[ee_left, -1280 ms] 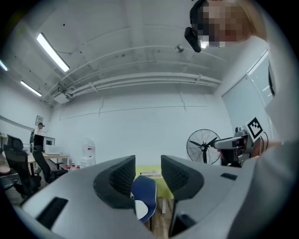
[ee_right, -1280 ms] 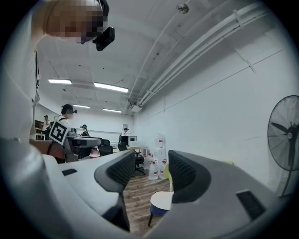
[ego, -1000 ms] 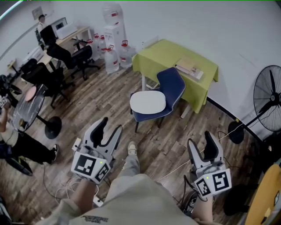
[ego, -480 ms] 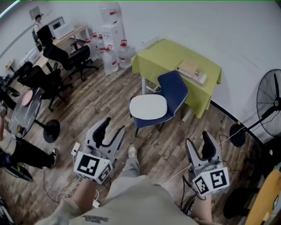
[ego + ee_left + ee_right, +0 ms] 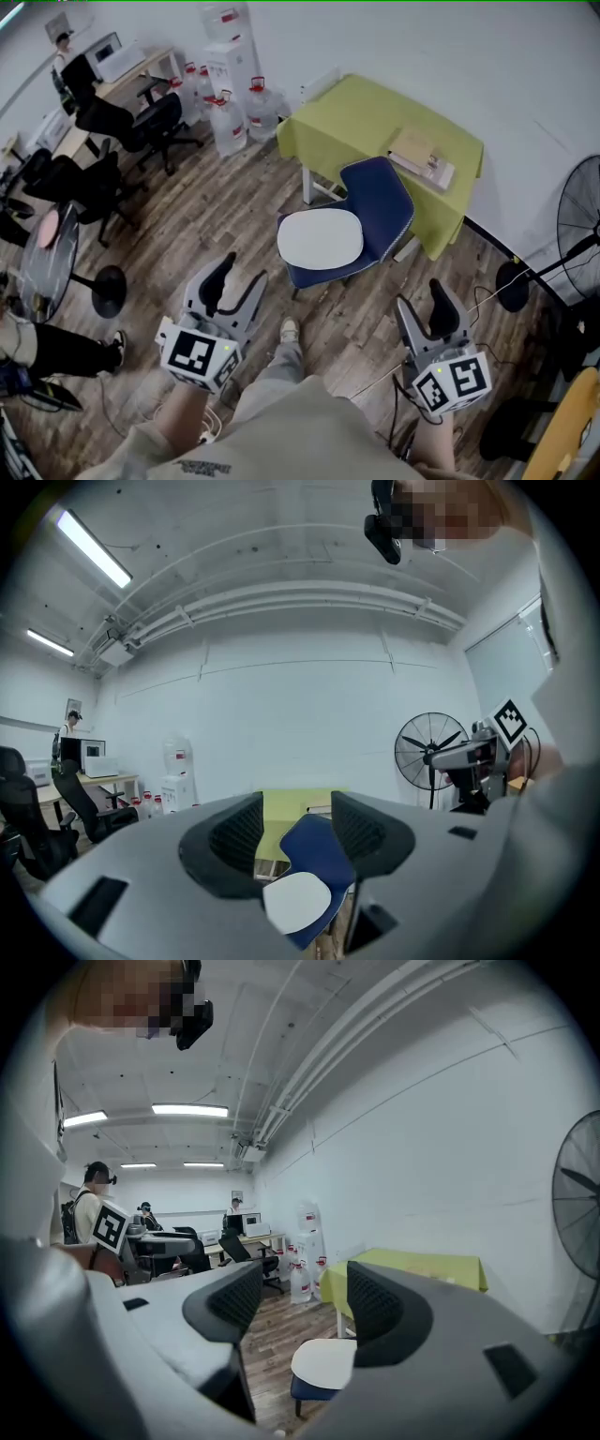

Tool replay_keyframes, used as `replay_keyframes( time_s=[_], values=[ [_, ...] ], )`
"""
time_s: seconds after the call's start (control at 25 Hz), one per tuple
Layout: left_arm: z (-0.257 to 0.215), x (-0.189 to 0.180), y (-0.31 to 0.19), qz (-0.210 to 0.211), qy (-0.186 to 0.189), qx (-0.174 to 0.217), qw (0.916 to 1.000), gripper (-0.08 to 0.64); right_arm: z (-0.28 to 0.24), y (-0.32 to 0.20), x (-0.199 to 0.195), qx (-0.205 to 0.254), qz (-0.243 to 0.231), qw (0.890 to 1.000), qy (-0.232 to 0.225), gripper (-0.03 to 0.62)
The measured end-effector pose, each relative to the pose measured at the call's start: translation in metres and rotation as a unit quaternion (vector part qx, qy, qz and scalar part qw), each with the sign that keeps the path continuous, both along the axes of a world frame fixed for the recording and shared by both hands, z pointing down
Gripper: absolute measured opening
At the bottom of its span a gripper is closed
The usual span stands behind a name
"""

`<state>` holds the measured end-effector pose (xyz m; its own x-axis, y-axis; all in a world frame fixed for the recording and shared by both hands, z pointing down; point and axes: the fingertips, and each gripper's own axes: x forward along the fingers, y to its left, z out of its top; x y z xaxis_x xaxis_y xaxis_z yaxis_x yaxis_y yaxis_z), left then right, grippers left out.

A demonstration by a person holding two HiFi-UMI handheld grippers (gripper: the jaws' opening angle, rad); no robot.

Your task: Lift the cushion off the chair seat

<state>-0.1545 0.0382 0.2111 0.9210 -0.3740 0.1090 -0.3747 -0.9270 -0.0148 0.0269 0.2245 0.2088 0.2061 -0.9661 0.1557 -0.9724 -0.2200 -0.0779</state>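
**While held short of the chair, spread and gripping nothing**

Ahead of the left hand-held gripper (image 5: 234, 277) and off to its left, against the wall (image 5: 422, 37): clear water jugs (image 5: 228, 122) with red caps, standing on the floor (image 5: 216, 216). Whether full or empty, impossible to tell. Straight ahead of both hand-held grippers, between their lines of aim: blue chair (image 5: 384, 199) with white cushion (image 5: 321, 238) lying flat on the seat and covering most of it. Beyond the chair, farther from the grippers: table (image 5: 361, 112) under a yellow-green cloth, carrying a small stack of books or papers (image 5: 422, 155) toward its right-hand end. Off to the right of the right hand-held gripper (image 5: 422, 302): standing fan (image 5: 583, 220).

Left hand-held gripper: jaws parted to a moderate gap, nothing between the pads, touching nothing. Through that gap in its own view, chair and cushion well apart from the fingertips. Right hand-held gripper: likewise parted, pads bare, holding nothing, with the cushion showing low between its jaws, well ahead. Both pointed toward the chair, roughly level, side by side, with the person's leg (image 5: 281, 366) between them.
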Motion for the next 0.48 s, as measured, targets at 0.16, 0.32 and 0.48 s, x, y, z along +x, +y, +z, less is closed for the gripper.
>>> replay_keyframes(
  time_s=[0.16,0.32,0.48],
  values=[
    [0.010,0.026,-0.059,0.017,-0.011,-0.021,0.9996,0.218,0.009,-0.060,0.025,-0.018,0.012,1.000,-0.013,0.279],
    [0.014,0.056,-0.115,0.034,-0.015,-0.037,0.9986,0.218,0.016,-0.122,0.047,-0.019,0.018,0.998,-0.055,0.279],
    [0.028,0.083,-0.171,0.047,-0.026,-0.041,0.9977,0.218,0.031,-0.178,0.067,-0.037,0.025,0.997,-0.062,0.279]
  ],
)
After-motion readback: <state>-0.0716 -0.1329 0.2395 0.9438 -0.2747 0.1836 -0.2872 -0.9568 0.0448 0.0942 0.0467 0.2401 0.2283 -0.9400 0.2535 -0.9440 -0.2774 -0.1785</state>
